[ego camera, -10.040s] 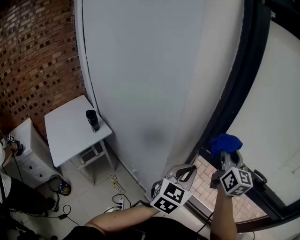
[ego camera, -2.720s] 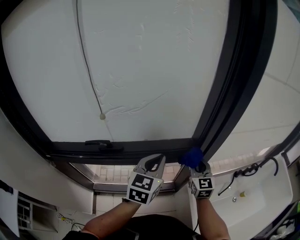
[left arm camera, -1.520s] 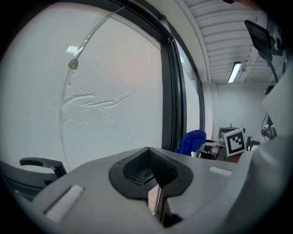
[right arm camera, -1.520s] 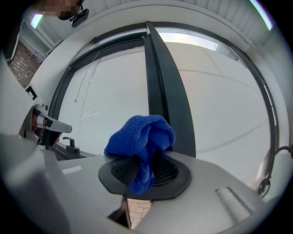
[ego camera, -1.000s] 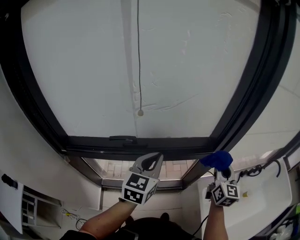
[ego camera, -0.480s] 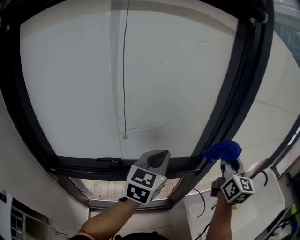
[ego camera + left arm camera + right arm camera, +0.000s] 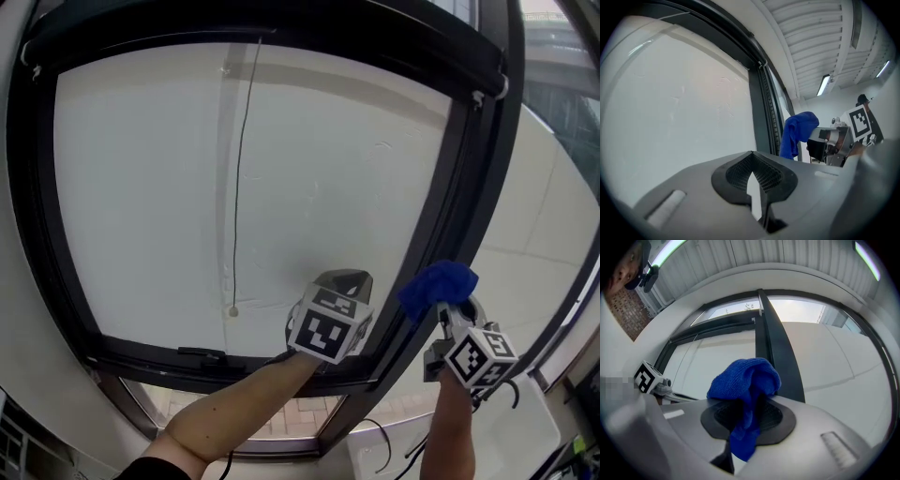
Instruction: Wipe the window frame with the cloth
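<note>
Head view: cloth (image 7: pixel 437 285) poised at the window frame (image 7: pixel 448 206)
Clenched in the right gripper (image 7: pixel 450 307), the blue cloth sits just beside the window frame's upright bar, contact unclear; the left gripper (image 7: pixel 343 279), left of that bar, is closed on nothing. Likely next: press the cloth on and stroke along it.

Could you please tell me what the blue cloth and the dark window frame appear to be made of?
The cloth is probably microfibre or terry, matte: it shows a fine ribbed pile and folds softly. The window frame is likely coated metal, perhaps aluminium, dark with a satin finish: its sections are straight, smooth and sharp-edged, though plastic cannot be ruled out.
</note>
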